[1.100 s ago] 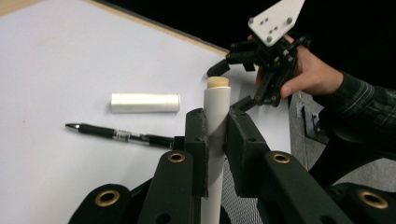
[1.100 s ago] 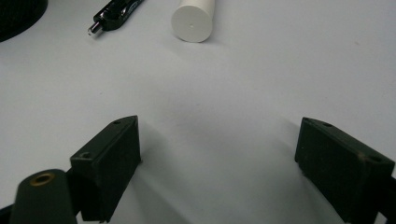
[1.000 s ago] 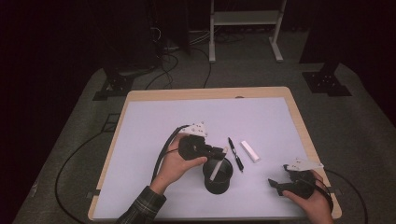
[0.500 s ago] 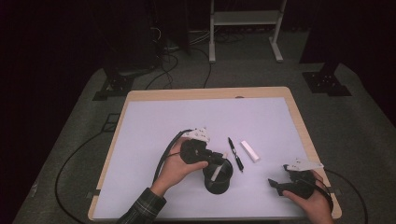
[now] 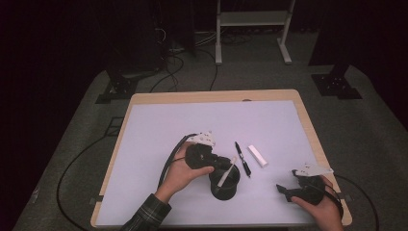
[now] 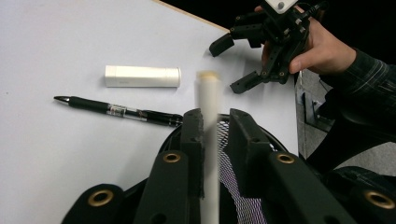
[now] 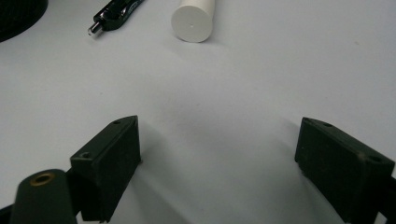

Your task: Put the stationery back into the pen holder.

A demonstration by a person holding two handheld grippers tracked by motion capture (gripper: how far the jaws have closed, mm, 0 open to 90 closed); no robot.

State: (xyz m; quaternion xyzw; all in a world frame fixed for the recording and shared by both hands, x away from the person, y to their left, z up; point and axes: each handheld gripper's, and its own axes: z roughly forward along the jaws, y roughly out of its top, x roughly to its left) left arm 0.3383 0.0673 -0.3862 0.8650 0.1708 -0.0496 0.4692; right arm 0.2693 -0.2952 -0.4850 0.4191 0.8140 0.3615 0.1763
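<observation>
A black mesh cup [image 5: 224, 185] stands near the table's front edge. Just above its rim is my left gripper [image 5: 223, 163], with a white stick [image 5: 226, 176] slanting down into the cup. In the left gripper view that stick [image 6: 208, 140] is blurred between the jaws, with a thin gap on its right side, over the cup's mesh [image 6: 233, 186]. A black pen [image 5: 242, 159] and a short white tube [image 5: 257, 155] lie just right of the cup. At the front right my right gripper [image 5: 284, 190] rests open on the mat, its jaws [image 7: 217, 154] wide and holding nothing.
A pale mat covers the wooden table [image 5: 308, 120]. The pen [image 7: 114, 14], the tube's end [image 7: 194, 18] and the cup's edge [image 7: 18, 14] lie ahead of the right gripper. Cables trail off the table's left side [image 5: 166, 166].
My left gripper has shifted slightly nearer and lower over the cup. The white stick now looks blurred and loose between its jaws. The right gripper has stayed put.
</observation>
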